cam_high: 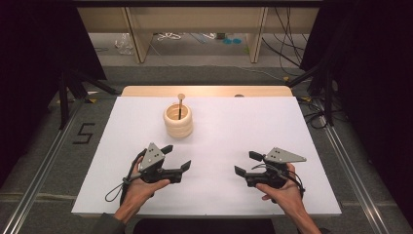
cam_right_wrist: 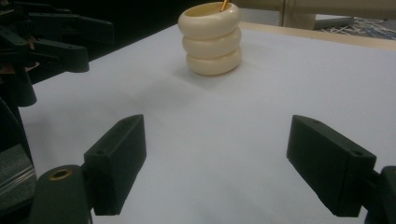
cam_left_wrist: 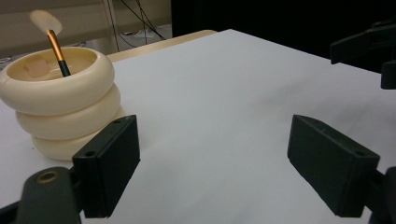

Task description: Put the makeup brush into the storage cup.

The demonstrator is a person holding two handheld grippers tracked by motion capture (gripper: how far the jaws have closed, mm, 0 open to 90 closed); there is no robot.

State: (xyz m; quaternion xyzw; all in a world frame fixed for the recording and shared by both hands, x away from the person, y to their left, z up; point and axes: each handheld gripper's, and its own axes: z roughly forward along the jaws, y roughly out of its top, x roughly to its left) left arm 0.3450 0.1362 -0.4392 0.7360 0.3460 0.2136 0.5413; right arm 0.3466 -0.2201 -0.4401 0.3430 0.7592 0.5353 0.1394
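Observation:
A cream pot (cam_high: 178, 120) made of three stacked rings stands upright on the white board (cam_high: 253, 126), toward its far left of centre. A brush (cam_high: 180, 104) with an orange-and-black handle and pale bristles stands in the pot. In the left gripper view the pot (cam_left_wrist: 60, 100) is close at the left, with the brush (cam_left_wrist: 55, 44) leaning inside it. The right gripper view has the pot (cam_right_wrist: 212, 39) farther off. My left gripper (cam_high: 176, 157) is open near the front left, nothing between its jaws. My right gripper (cam_high: 246, 163) is open at the front right, likewise bare.
The white board lies on a wooden table whose edge (cam_high: 204, 90) shows at the back. Black stands (cam_high: 68, 92) flank the table on both sides. Behind are wooden shelf legs (cam_high: 139, 44) and loose cables (cam_high: 287, 48) on the floor.

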